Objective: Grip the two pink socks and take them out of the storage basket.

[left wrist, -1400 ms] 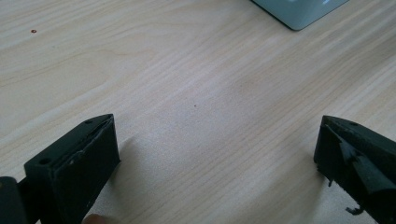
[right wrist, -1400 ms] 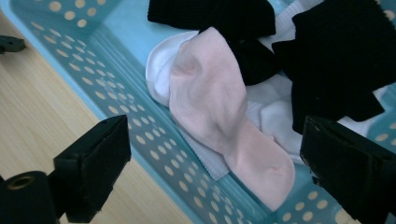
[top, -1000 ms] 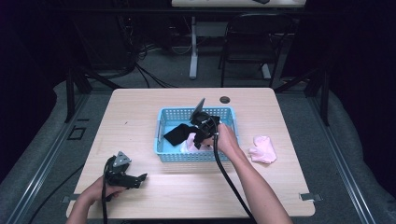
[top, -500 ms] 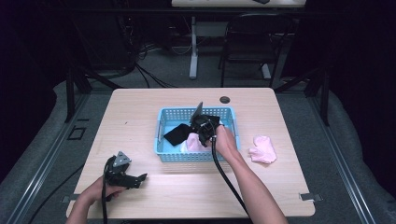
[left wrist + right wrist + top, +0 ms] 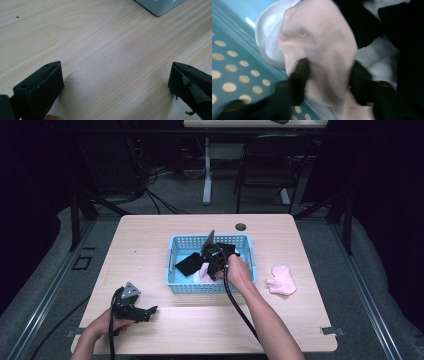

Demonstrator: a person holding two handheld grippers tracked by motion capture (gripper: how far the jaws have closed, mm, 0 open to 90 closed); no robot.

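Clamping one pink sock in basket, right gripper, left gripper jaws apart, second pink sock outside.

The table is bright under light from above while the room around it is very dark, the pink cloth up close looks blurry and soft, and the wood by the left gripper looks sharp with soft shadows.

Table top: pale wood with fine grain. Basket: light blue, walls perforated with rows of small round holes. Cloth between the right gripper jaws: pale pink; white and black fabric is noted beside it. A second pink cloth is noted on the table. Both grippers, including the left gripper, are black.
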